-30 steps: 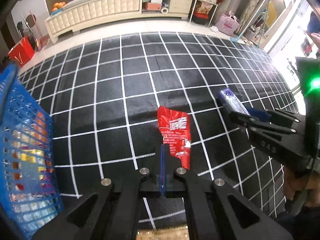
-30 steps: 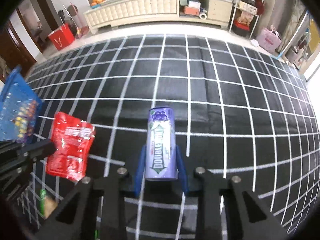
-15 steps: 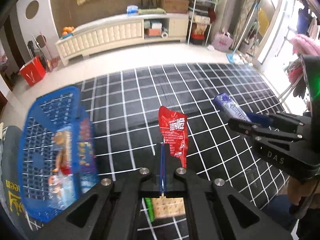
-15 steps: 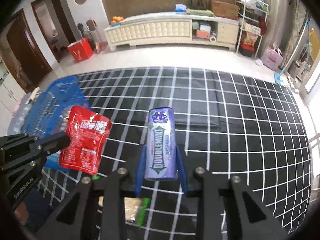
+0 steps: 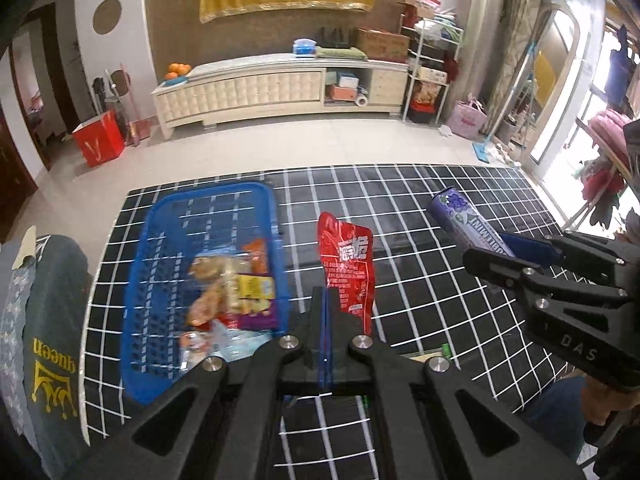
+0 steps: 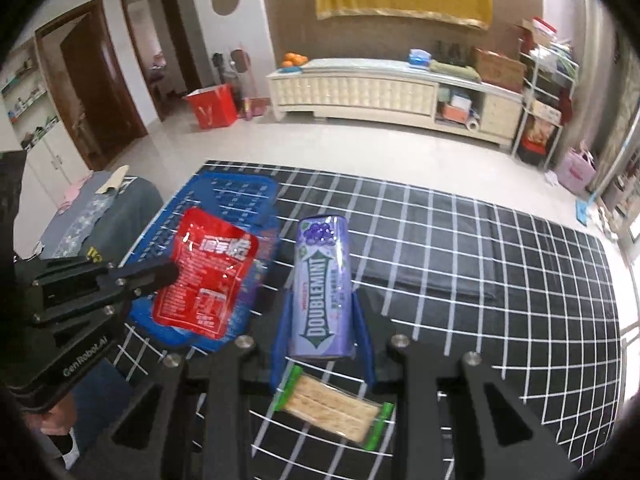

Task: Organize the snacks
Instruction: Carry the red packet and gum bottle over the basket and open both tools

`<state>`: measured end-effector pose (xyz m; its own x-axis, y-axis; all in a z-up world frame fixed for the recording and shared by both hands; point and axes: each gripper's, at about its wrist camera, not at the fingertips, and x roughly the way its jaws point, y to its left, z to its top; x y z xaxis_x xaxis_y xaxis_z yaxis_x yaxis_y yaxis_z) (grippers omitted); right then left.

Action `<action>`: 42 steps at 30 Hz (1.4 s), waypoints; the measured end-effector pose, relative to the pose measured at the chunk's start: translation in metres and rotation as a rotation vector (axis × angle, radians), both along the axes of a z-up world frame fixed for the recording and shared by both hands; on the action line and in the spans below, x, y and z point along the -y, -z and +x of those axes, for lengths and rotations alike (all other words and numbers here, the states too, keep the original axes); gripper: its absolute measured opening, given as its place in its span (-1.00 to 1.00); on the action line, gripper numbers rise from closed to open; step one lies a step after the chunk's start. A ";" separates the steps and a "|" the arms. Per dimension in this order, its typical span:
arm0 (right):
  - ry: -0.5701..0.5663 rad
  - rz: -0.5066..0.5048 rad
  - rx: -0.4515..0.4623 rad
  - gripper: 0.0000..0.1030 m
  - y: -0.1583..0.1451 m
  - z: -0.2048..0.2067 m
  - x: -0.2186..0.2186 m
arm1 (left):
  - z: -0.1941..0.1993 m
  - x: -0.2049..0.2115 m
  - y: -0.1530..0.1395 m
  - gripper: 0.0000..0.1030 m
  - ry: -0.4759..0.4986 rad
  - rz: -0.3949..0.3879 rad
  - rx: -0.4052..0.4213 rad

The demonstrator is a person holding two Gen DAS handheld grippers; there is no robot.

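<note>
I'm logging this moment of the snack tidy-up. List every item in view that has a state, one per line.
Left claw: shut on the red pouch, held up.
Red pouch: gripped at its edge, hanging over the mat.
Right claw: shut on the purple Doublemint pack.
Purple Doublemint pack: held up, clamped between blue pads.
Blue basket: on the mat, partly filled with snacks.
Cracker packet: sealed, lying on the mat.

The red pouch (image 6: 206, 274) was glossy foil-like film. The purple gum pack (image 6: 322, 290) looked smooth and printed. The blue basket (image 5: 168, 276), left of frame, was perforated plastic; the grid mat (image 6: 480, 264) matt.
</note>
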<state>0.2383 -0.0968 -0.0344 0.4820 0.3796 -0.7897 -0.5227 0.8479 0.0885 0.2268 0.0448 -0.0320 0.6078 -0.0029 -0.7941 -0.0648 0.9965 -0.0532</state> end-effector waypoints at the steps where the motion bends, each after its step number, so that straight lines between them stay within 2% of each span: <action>1: -0.007 0.001 0.001 -0.33 0.000 -0.001 -0.003 | -0.004 -0.007 -0.002 -1.00 -0.006 -0.002 0.001; 7: -0.053 0.016 0.003 -0.33 -0.001 -0.007 -0.039 | -0.016 -0.047 -0.007 -1.00 -0.042 -0.022 -0.002; 15: -0.089 0.014 -0.025 -0.33 0.015 -0.004 -0.080 | -0.017 -0.086 -0.005 -1.00 -0.057 -0.005 -0.020; 18: -0.103 -0.005 -0.034 -0.33 0.024 0.000 -0.094 | -0.015 -0.100 0.002 -1.00 -0.061 -0.011 -0.032; 25: -0.105 -0.031 -0.085 -0.33 0.053 0.015 -0.111 | 0.004 -0.132 0.042 -1.00 -0.076 -0.062 -0.109; 33: -0.108 -0.041 -0.112 -0.33 0.066 0.026 -0.118 | 0.038 -0.141 0.069 -1.00 -0.060 -0.075 -0.137; 37: -0.108 -0.043 -0.122 -0.32 0.069 0.031 -0.120 | 0.062 -0.142 0.082 -1.00 -0.067 -0.043 -0.162; 42: -0.101 -0.045 -0.132 -0.32 0.072 0.033 -0.122 | 0.072 -0.146 0.090 -0.98 -0.064 -0.033 -0.195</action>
